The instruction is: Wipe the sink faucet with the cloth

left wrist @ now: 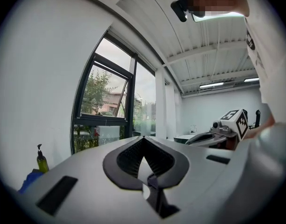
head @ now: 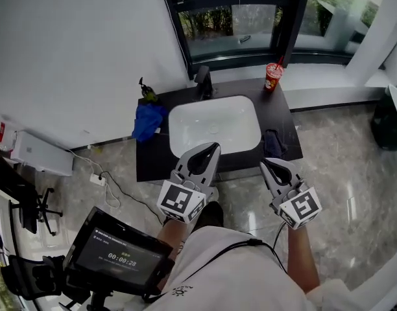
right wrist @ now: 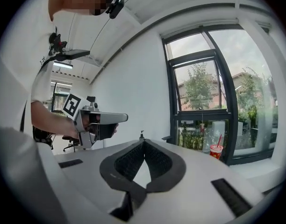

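The dark faucet (head: 204, 81) stands upright at the back rim of the white sink (head: 185, 135), in the middle of its far side and close under the window (head: 237, 18); its spout points forward over the bowl, toward the person. A crumpled blue cloth (head: 148, 120) lies on the black counter (head: 153, 164) just left of the sink, its longer side running from back to front, with a small soap bottle (head: 146, 91) right behind it. At the counter's back right corner is a red cup (head: 273, 76) with a straw in it, and a dark rag (head: 274, 142) lies just right of the sink near the front edge. Both tongs hang in front of the counter, apart from everything on it and pointing toward the sink. The left gripper (head: 215, 146) has its jaws pressed together with nothing between them, and the right gripper (head: 263, 162) is closed and empty in the same way. A screen (head: 117, 251) on a stand sits at the person's left, and a white box (head: 39, 153) rests on the floor by the wall.
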`<state>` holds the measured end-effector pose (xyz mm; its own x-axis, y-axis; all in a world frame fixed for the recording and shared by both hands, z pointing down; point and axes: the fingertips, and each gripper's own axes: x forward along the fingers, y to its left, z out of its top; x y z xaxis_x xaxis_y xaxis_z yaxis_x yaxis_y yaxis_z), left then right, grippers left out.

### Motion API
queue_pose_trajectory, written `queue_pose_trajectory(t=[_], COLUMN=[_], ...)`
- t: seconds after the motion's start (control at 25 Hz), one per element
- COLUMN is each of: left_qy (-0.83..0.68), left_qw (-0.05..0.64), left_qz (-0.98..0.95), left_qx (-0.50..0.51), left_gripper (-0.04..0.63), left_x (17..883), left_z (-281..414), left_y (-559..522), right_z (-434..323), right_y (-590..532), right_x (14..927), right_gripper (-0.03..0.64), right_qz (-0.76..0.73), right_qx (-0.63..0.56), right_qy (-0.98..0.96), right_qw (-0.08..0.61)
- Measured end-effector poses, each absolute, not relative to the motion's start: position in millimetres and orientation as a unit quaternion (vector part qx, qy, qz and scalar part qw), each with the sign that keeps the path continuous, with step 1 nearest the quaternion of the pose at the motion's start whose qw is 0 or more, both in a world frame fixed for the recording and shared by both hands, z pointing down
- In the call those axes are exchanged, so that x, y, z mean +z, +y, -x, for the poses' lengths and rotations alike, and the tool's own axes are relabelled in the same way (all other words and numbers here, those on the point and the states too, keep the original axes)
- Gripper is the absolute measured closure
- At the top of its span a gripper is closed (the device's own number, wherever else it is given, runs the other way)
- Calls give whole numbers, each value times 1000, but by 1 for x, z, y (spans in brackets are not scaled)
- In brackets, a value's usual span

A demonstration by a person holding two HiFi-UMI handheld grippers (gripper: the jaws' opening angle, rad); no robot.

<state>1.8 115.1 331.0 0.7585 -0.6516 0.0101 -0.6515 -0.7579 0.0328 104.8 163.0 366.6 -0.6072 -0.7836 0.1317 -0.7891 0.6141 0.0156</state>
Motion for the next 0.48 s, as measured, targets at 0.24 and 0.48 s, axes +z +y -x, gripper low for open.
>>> queue_pose_trajectory(t=[0.24,0.48], left_qy=[-372,-405], left_qw=[32,21], left_qz=[-928,-914], left_qx=[12,14], left_gripper=[601,601], left_x=[350,335], left_z=[-19,-7], left_y=[214,278], right_z=[-121,-119], right_y=[250,302], right_x=[375,355], right_gripper=[612,612], right_qz=[-424,-400], right_qx=[28,16], right_qy=[-903,-915], right_qw=[55,44])
